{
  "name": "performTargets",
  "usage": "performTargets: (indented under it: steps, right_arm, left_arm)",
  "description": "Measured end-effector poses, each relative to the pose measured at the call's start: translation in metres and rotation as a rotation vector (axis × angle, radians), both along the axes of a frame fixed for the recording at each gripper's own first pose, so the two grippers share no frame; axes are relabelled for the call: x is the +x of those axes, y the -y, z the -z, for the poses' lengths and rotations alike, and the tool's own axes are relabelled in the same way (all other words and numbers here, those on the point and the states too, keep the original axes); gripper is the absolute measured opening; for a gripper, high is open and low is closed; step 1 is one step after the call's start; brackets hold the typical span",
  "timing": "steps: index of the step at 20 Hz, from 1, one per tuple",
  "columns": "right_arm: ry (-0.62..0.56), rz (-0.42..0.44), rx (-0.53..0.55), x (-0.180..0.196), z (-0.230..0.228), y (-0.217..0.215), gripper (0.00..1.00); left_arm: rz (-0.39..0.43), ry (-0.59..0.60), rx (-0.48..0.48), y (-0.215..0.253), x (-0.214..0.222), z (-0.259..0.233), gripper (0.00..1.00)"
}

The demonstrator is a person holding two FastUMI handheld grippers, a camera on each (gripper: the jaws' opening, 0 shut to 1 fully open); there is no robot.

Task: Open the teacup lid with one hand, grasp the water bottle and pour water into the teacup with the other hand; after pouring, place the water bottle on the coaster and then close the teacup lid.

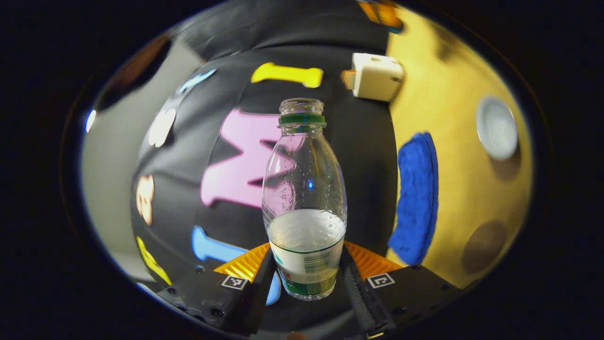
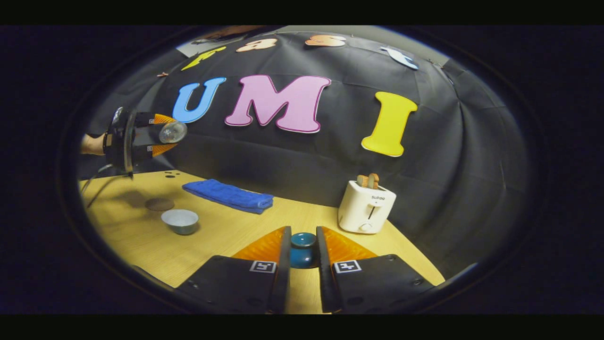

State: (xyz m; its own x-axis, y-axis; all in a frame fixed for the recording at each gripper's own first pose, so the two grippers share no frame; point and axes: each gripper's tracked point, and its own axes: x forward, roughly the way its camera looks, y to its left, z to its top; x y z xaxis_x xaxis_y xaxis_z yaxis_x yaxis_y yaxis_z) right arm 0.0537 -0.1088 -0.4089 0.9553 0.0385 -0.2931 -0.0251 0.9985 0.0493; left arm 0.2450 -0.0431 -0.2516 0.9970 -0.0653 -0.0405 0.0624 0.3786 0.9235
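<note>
aloft — water bottle (image 1: 304, 208) above teacup (image 2: 180, 220)

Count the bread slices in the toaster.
2. Both slices stand side by side in the top slots of the white toaster, at the table's back edge by the cloth wall. More could sit lower, hidden.

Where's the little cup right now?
In the right gripper view, the teacup sits open on the table's left side, between the coaster and the blue towel.
</note>
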Motion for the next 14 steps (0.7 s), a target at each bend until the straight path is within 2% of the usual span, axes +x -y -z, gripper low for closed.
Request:
performTargets:
  steps: [3, 5, 6, 8, 14]
  right_arm:
    - [-0.004, -0.003, 0.006, 0.001, 0.001, -0.003, 0.34]
    - [-0.008, -0.007, 0.008, 0.001, 0.001, -0.005, 0.34]
    - [-0.008, -0.009, 0.010, 0.001, 0.001, -0.007, 0.34]
    - [-0.008, -0.013, 0.015, 0.002, 0.000, -0.009, 0.34]
    - [-0.008, -0.024, 0.021, 0.004, -0.001, -0.016, 0.34]
  left_arm:
    - [-0.026, -0.125, -0.509, -0.004, -0.014, 0.013, 0.76]
    - [-0.033, -0.175, -0.782, 0.000, -0.020, 0.023, 0.76]
    - [-0.040, -0.195, -0.882, 0.001, -0.021, 0.025, 0.76]
    - [-0.075, -0.228, -1.034, -0.002, -0.020, 0.034, 0.76]
    - [-0.169, -0.311, -1.260, -0.011, -0.026, 0.097, 0.77]
